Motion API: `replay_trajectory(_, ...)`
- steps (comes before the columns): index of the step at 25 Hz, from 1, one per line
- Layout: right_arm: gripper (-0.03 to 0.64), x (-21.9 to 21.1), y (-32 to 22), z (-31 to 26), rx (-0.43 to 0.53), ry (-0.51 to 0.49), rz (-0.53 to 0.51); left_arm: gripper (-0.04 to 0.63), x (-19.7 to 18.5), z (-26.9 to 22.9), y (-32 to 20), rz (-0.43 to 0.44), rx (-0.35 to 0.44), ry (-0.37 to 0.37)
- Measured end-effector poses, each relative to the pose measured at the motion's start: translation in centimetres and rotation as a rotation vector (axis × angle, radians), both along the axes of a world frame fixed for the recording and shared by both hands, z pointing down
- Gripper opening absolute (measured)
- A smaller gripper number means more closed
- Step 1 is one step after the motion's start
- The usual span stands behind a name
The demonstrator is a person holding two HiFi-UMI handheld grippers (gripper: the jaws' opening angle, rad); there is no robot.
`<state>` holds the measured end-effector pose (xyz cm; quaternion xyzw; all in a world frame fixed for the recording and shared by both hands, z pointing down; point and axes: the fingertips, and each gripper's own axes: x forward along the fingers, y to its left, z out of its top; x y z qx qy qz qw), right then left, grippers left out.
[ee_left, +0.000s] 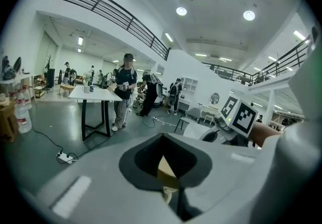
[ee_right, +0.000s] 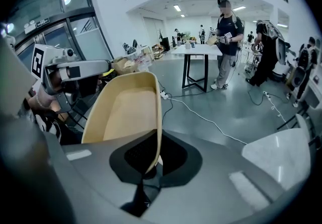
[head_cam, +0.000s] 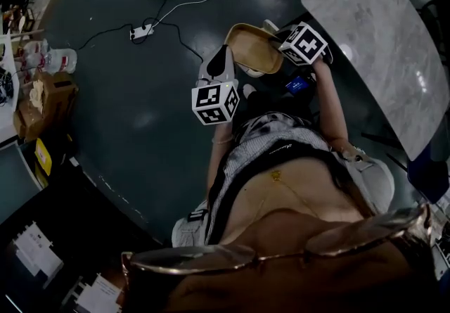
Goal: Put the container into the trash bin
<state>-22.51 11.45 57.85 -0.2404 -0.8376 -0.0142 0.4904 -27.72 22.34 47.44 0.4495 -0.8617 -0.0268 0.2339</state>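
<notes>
Hanging in the air in front of the person, the container, a shallow tan tray, is tilted on edge over the dark floor, not resting on anything. The right gripper has its jaws closed on the near rim, the thin wall pinched between the pads. The left gripper is also closed, with a tan sliver between its jaws. That sliver looks like the tray's opposite edge, since in the head view its snout meets the tray's left side.

A grip on both sides probably suits a wide, light shell that would swing or flex from one corner, and it keeps the hollow away from the body. A marble table stands just to the right, and a power strip with its cable lies on the floor ahead. No trash bin can be made out in any view, so the drop seems some way off.
</notes>
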Motion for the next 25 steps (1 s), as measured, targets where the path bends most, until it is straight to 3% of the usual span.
replay_trajectory(10, 0.031, -0.6, -1.0, 5.0, 0.041, 0.048, -0.034, 0.002, 0.0, 1.8, 0.2, -0.024, -0.026, 0.034)
replay_trajectory(19, 0.031, -0.9, -1.9, 13.4, 0.097, 0.117, -0.072, 0.002, 0.0, 2.7, 0.3, -0.043, -0.037, 0.061)
replay_trajectory(25, 0.031, 0.2, -3.6, 20.6, 0.1, 0.202, -0.004, 0.002, 0.3, 3.6, 0.7, -0.063, -0.063, 0.079)
